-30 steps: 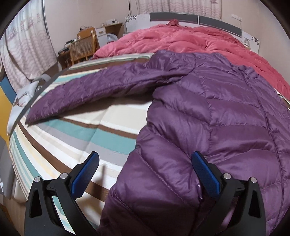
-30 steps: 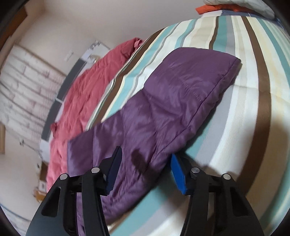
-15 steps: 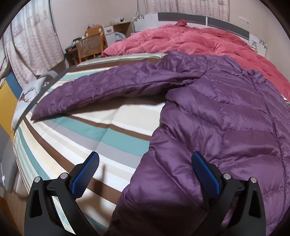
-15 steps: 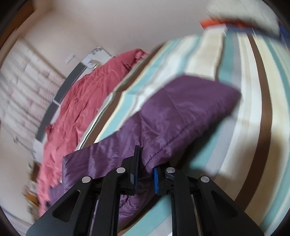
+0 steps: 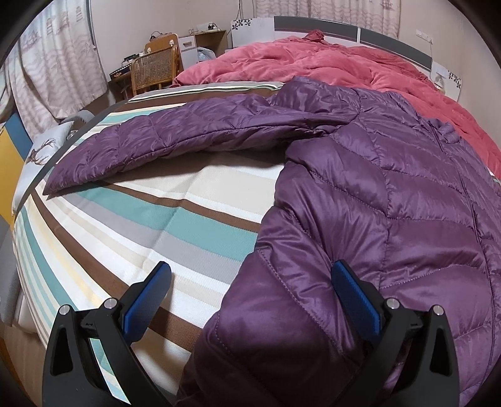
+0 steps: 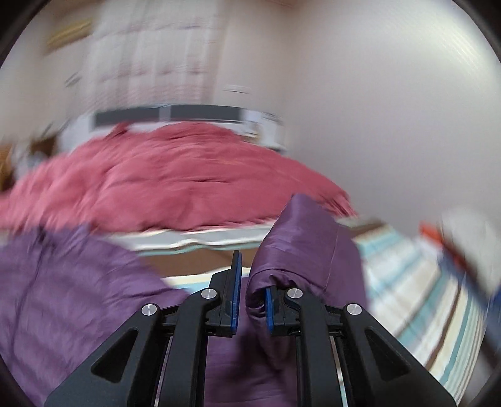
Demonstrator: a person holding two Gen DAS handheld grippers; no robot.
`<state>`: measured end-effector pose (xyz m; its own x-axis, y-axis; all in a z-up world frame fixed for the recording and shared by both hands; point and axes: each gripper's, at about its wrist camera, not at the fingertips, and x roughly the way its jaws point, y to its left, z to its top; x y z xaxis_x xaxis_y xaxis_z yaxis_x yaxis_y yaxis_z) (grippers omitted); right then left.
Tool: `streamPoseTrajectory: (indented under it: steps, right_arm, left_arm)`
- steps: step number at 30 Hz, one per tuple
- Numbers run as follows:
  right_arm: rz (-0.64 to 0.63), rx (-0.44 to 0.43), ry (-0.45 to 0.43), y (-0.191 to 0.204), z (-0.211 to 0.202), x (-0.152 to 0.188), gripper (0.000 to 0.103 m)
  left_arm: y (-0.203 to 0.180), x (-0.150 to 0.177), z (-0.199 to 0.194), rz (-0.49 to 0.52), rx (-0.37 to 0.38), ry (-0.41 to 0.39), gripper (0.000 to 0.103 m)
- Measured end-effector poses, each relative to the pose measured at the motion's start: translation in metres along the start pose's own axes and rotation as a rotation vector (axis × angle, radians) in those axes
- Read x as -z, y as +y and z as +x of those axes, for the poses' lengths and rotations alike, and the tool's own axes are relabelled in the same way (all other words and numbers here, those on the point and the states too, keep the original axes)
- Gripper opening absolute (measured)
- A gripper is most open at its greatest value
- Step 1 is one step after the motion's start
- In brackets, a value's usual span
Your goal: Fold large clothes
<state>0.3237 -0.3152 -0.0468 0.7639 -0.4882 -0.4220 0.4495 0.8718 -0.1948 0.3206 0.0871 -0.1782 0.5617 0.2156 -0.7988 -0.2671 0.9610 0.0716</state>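
A purple quilted down jacket (image 5: 391, 213) lies spread on a striped bed. One sleeve (image 5: 175, 147) stretches out to the left. My left gripper (image 5: 250, 291) is open, hovering just above the jacket's near left hem edge. In the blurred right wrist view, my right gripper (image 6: 250, 300) is shut on the cuff end of the other purple sleeve (image 6: 310, 247) and holds it lifted off the bed. The jacket body (image 6: 78, 288) lies to its left.
The striped sheet (image 5: 150, 225) covers the bed's near part; a pink duvet (image 5: 328, 59) is bunched by the headboard (image 5: 344, 28). A wicker chair (image 5: 153, 69) and desk stand at the far left by curtains (image 5: 56, 62). The bed's edge drops off at the left.
My right gripper closed on the sleeve cuff, lifted it and swung toward the jacket body. My left gripper stayed open and backed off slightly to the left.
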Motion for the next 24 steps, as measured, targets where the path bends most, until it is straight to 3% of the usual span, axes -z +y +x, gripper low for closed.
streamPoseTrajectory:
  steps: [7, 10, 14, 19, 21, 24]
  right_arm:
    - [-0.51, -0.102, -0.098, 0.136, -0.024, 0.029, 0.013]
    - [-0.719, -0.149, -0.148, 0.173, -0.035, 0.049, 0.013]
    - [-0.905, -0.216, -0.224, 0.202, -0.058, 0.072, 0.013]
    - [-1.04, -0.277, -0.289, 0.21, -0.081, 0.09, 0.013]
    - [-1.054, -0.307, -0.241, 0.21, -0.082, 0.091, 0.013]
    - [-0.949, -0.401, -0.072, 0.195, -0.076, 0.073, 0.013]
  left_arm:
    - [0.006, 0.0, 0.004, -0.031, 0.04, 0.013, 0.101]
    - [0.005, 0.0, 0.005, -0.032, 0.041, 0.012, 0.101]
    - [0.006, 0.0, 0.005, -0.033, 0.043, 0.012, 0.101]
    - [0.006, 0.0, 0.005, -0.033, 0.043, 0.012, 0.101]
    - [0.006, 0.001, 0.005, -0.033, 0.042, 0.012, 0.101]
    - [0.006, 0.001, 0.005, -0.034, 0.044, 0.013, 0.101]
